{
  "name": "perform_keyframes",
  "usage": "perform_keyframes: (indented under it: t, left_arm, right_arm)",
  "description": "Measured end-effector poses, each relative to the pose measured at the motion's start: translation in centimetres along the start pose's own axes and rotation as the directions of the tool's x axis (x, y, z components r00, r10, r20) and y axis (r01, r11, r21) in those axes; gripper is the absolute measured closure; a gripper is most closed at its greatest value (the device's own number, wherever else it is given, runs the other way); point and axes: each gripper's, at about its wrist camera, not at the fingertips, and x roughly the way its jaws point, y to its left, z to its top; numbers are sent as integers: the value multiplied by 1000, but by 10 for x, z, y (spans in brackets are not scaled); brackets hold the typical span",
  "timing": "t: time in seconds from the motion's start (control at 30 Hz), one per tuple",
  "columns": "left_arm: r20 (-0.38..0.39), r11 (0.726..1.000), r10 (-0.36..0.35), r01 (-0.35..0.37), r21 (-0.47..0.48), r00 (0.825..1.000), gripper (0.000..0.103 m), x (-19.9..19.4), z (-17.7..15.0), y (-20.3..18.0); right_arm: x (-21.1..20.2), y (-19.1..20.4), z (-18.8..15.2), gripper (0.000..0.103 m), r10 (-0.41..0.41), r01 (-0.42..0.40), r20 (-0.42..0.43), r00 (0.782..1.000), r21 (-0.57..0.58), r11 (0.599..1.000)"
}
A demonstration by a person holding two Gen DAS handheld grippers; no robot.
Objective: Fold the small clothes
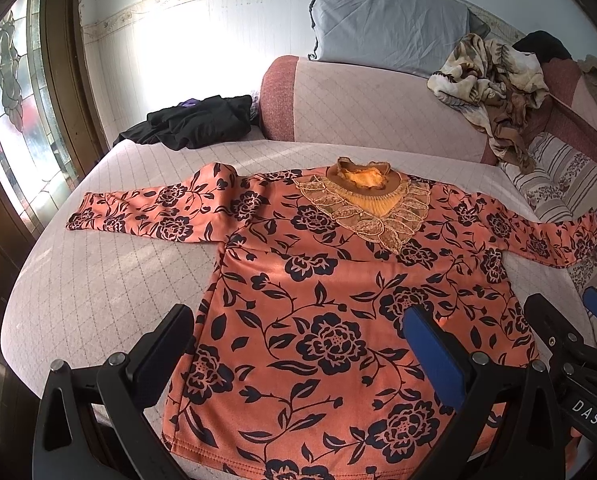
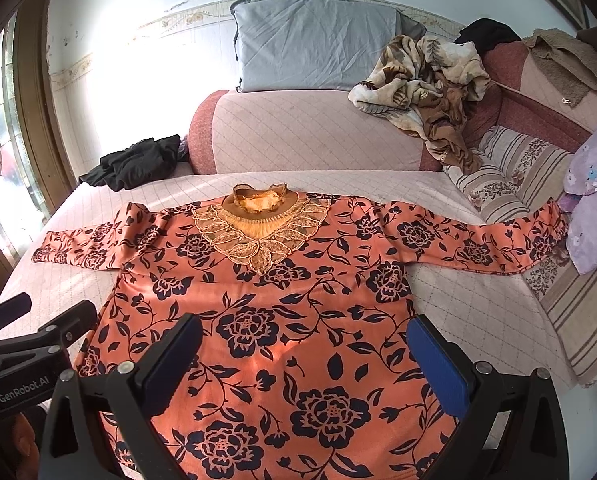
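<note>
One garment, item of record: an orange floral top (image 1: 338, 300), long-sleeved, lying face up and flat on the pink quilted bed cover (image 1: 98, 280), hem toward the cameras, collar away. Placement reads as deliberate: body smoothed and both sleeves drawn straight out to the sides, the likely purpose being to give clean fold lines before any fold is made; no fold is yet visible. Fabric: salmon-orange ground with dark navy roses and trailing leaves, apparently soft and slightly plush; a ruffled stand-up neck (image 1: 364, 172) with yellow-orange lining, below it a gold lace leaf-shaped yoke (image 1: 362, 216) coming to a point at the chest. Beyond the top's left sleeve (image 1: 138, 208), a heap of black clothing (image 1: 198, 124). Beyond the collar, a pink bolster (image 1: 358, 108) carrying a grey pillow (image 1: 382, 28) and a crumpled brown-and-cream blanket (image 1: 494, 80). The top's right sleeve (image 2: 478, 240) reaches to a striped cushion (image 2: 510, 184). Left gripper (image 1: 302, 344), fingers spread wide, holding nothing, poised above the hem's left portion. Right gripper (image 2: 304, 354), likewise spread and empty, above the hem's right portion; both seem stationed to seize the lower edge together.
</note>
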Motion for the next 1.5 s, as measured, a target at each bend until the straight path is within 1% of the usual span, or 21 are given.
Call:
perform_keyframes:
  t: [0.6, 0.67, 0.73, 0.8, 0.87, 0.9, 0.97, 1.03, 1.07, 1.1, 1.13, 1.17, 1.2, 1.23, 1.3, 1.33, 1.37, 1.4, 1.43, 1.47, 1.5]
  left_arm:
    - [-16, 1000, -5, 5, -1, 1000, 0, 8, 2, 0]
    - [-34, 999, -26, 26, -20, 999, 0, 15, 1, 5]
    - [-57, 997, -49, 45, -60, 997, 0, 25, 1, 18]
    - [-85, 994, -34, 25, -111, 996, 0, 40, -1, 38]
    - [-125, 986, 1, -22, -166, 992, 0, 60, -3, 64]
    - [-142, 980, 25, -52, -190, 990, 0, 69, -4, 78]
    - [-173, 967, 74, -113, -228, 982, 0, 84, -8, 104]
    - [-202, 951, 106, -159, -266, 974, 0, 97, -13, 128]
    - [-216, 942, 118, -178, -284, 969, 0, 102, -16, 140]
    - [-231, 934, 127, -195, -301, 965, 0, 107, -18, 150]
    - [-244, 926, 135, -210, -313, 960, 0, 112, -20, 159]
    - [-258, 920, 145, -226, -320, 955, 0, 116, -22, 165]
    - [-272, 914, 157, -244, -323, 949, 0, 120, -23, 170]
    - [-281, 910, 168, -258, -323, 945, 0, 124, -24, 174]
    - [-293, 908, 185, -277, -313, 938, 0, 129, -24, 177]
    - [-295, 910, 192, -283, -304, 936, 0, 132, -23, 177]
    - [-299, 911, 197, -287, -295, 934, 0, 135, -23, 176]
    - [-303, 913, 199, -288, -289, 932, 0, 138, -23, 176]
    - [-306, 915, 194, -285, -287, 932, 0, 142, -24, 175]
    - [-311, 916, 190, -282, -284, 931, 0, 144, -25, 174]
    - [-312, 918, 186, -278, -283, 932, 0, 146, -26, 174]
  right_arm:
    - [7, 0, -2, 0, 7, -7, -10, 1000, -3, 1000]
    - [10, -3, -3, 0, 14, -14, -16, 1000, 6, 1000]
    - [16, -16, -4, 0, 54, -53, -31, 998, 38, 998]
    - [25, -43, -4, 0, 84, -79, -42, 996, 114, 990]
    - [39, -88, -6, 0, 101, -85, -53, 993, 243, 966]
    - [48, -117, -7, 0, 118, -96, -51, 992, 320, 943]
    - [68, -178, -10, 0, 137, -108, -29, 990, 471, 876]
    - [92, -243, -12, 2, 88, -50, -35, 996, 597, 800]
    - [104, -272, -11, 5, 51, -10, -45, 998, 641, 767]
    - [116, -300, -10, 14, 4, 41, -65, 998, 673, 739]
    - [129, -326, -8, 25, -38, 92, -93, 995, 698, 710]
    - [139, -348, -3, 31, -92, 151, -121, 988, 710, 688]
    - [147, -366, 4, 34, -169, 219, -142, 975, 701, 679]
    - [152, -380, 14, 34, -257, 292, -155, 954, 674, 678]
    - [160, -398, 34, 34, -402, 413, -170, 900, 624, 663]
    - [163, -403, 46, 34, -444, 437, -148, 884, 599, 671]
    - [168, -404, 57, 34, -500, 485, -138, 855, 553, 677]
    - [174, -405, 67, 34, -568, 554, -143, 811, 500, 665]
    - [180, -409, 73, 34, -604, 593, -148, 783, 471, 653]
    - [187, -414, 77, 34, -621, 621, -173, 764, 459, 635]
    - [193, -423, 76, 34, -632, 643, -209, 746, 469, 605]
